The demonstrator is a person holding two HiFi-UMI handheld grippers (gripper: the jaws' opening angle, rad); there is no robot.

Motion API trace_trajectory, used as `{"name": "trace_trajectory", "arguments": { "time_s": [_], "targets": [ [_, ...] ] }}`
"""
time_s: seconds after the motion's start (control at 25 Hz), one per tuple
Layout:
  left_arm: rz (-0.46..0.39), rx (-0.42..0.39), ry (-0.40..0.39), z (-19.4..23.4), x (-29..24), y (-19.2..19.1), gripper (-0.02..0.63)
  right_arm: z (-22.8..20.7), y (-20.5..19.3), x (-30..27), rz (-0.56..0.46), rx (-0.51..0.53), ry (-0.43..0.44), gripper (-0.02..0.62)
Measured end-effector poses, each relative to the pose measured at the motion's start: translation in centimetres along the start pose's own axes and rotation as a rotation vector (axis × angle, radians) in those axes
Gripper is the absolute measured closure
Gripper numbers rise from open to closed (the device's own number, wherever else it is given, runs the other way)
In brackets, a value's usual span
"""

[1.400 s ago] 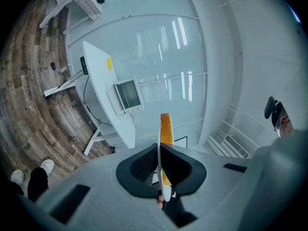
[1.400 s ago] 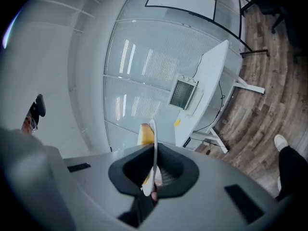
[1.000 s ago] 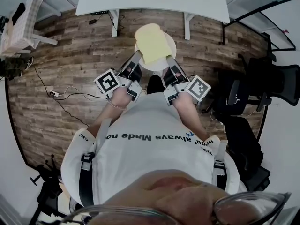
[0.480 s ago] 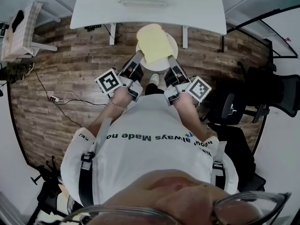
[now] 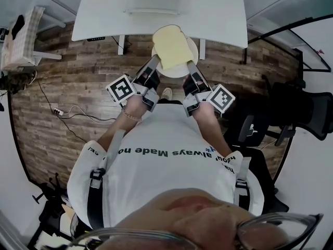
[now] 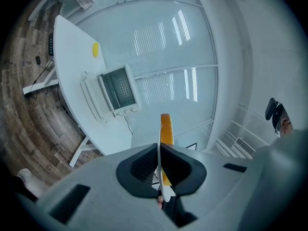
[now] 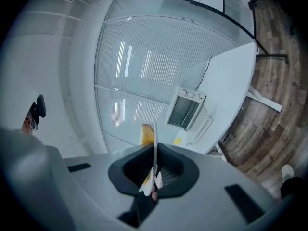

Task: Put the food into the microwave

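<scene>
Now both tools are clamped on one plate (image 5: pixel 179 73): the left gripper (image 6: pixel 160 171) pinches its left rim, the right gripper (image 7: pixel 154 171) its right rim. Just ahead of the jaws lies the slice of bread (image 5: pixel 170 48) (still on the plate, not yet inside). Beyond, the white table (image 5: pixel 104 14) has drawn closer, and the microwave (image 6: pixel 118 88) now shows straight ahead, so the carry looks nearly over.
</scene>
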State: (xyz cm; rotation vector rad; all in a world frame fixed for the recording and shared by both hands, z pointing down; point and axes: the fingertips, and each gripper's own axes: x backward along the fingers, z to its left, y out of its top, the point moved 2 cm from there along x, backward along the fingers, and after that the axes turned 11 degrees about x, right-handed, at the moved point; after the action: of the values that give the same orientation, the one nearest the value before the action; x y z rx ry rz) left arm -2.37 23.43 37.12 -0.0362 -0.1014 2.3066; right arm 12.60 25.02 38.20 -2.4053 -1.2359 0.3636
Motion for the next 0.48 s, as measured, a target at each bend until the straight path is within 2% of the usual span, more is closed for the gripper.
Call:
{"name": "trace_trajectory", "arguments": {
  "time_s": [0.16, 0.32, 0.48],
  "targets": [
    [-0.025, 0.037, -0.007, 0.1, -1.6, 0.1, 0.588, -0.9, 1.2, -0.8, 0.013, -0.014, -0.001, 0.574],
    [-0.029, 0.009, 0.023, 1.1, -2.1, 1.2, 0.588, -1.7, 1.4, -2.1, 0.024, -0.030, 0.004, 0.574],
    [-0.036, 0.046, 0.011, 1.5, -2.9, 2.3, 0.588, -2.2, 1.5, -3.5, 0.024, -0.044, -0.001, 0.574]
  ]
}}
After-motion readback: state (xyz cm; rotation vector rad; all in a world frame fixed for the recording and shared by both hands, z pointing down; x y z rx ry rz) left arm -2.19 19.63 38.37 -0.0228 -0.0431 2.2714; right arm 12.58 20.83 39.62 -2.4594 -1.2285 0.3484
